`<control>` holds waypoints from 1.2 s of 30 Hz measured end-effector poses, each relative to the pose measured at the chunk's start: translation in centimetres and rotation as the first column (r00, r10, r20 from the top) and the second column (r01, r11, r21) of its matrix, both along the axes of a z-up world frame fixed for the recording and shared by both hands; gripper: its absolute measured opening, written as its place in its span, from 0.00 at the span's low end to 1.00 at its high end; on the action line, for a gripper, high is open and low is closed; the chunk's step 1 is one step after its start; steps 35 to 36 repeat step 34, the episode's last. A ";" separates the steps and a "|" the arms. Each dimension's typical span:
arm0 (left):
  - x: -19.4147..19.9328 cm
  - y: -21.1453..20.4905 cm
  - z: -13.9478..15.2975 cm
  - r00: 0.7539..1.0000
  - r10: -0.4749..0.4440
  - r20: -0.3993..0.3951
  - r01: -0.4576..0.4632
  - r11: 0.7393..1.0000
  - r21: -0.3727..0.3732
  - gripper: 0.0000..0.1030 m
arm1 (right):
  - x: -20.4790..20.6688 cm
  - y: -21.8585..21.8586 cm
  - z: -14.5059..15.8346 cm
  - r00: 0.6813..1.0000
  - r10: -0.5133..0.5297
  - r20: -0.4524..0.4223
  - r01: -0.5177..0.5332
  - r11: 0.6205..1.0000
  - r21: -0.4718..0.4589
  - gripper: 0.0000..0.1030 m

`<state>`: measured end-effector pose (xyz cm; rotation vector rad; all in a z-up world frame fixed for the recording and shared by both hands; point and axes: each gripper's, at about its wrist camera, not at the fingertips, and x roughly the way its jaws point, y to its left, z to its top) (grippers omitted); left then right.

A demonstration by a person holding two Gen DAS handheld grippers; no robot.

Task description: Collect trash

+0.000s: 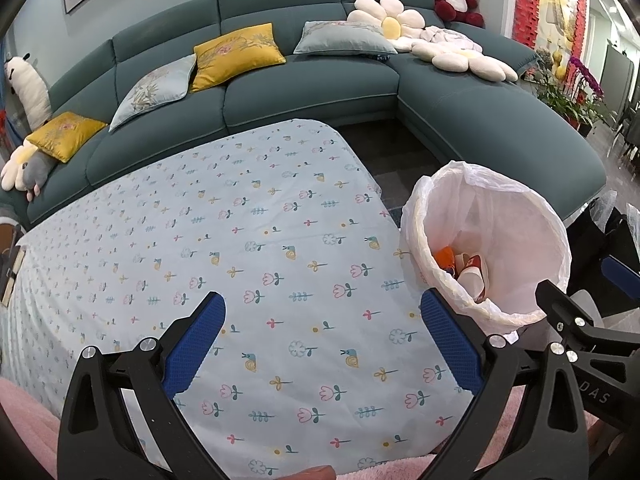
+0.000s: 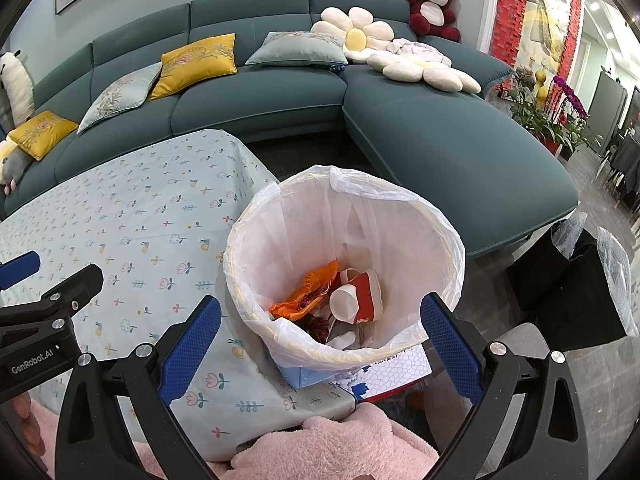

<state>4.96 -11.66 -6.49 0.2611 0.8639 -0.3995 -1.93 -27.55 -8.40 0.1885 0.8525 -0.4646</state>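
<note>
A white-lined trash bin (image 2: pixel 436 216) stands just right of the table, and also shows in the left wrist view (image 1: pixel 532 208). Inside lie an orange wrapper (image 2: pixel 308 292), a red-and-white paper cup (image 2: pixel 360 296) and white scraps. My left gripper (image 1: pixel 322 340) is open and empty above the flowered tablecloth (image 1: pixel 240 240), left of the bin. My right gripper (image 2: pixel 320 344) is open and empty, held over the near rim of the bin. The left gripper also appears at the left edge of the right wrist view (image 2: pixel 44 316).
A teal sectional sofa (image 1: pixel 304 92) with yellow and grey cushions, flower pillows and plush toys curves behind the table. A pink fluffy fabric (image 2: pixel 332 444) lies at the near edge. Black bags (image 2: pixel 576 280) stand right of the bin. Potted flowers (image 2: pixel 560 116) stand far right.
</note>
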 end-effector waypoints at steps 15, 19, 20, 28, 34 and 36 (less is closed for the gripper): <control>0.1 0.0 -0.2 1.000 0.026 -0.007 -0.026 1.000 0.010 0.91 | -0.1 0.1 -0.2 1.000 -0.003 -0.010 0.003 1.000 -0.003 0.93; 0.0 0.0 -0.3 1.000 0.028 -0.006 -0.028 1.000 0.014 0.91 | 0.0 0.1 -0.3 1.000 -0.001 -0.013 0.001 1.000 -0.003 0.93; 0.0 0.0 -0.3 1.000 0.027 -0.006 -0.027 1.000 0.014 0.91 | 0.0 0.1 -0.3 1.000 -0.001 -0.014 0.001 1.000 -0.004 0.93; 0.0 0.0 -0.5 1.000 0.022 -0.013 -0.022 1.000 0.007 0.91 | 0.0 0.1 -0.2 1.000 -0.002 -0.013 0.002 1.000 -0.003 0.93; 0.1 0.1 -0.7 1.000 0.015 -0.022 -0.015 1.000 -0.011 0.91 | 0.0 0.1 -0.2 1.000 -0.002 -0.014 0.001 1.000 -0.004 0.93; 0.1 0.1 -0.7 1.000 0.015 -0.022 -0.015 1.000 -0.011 0.91 | 0.0 0.1 -0.2 1.000 -0.002 -0.014 0.001 1.000 -0.004 0.93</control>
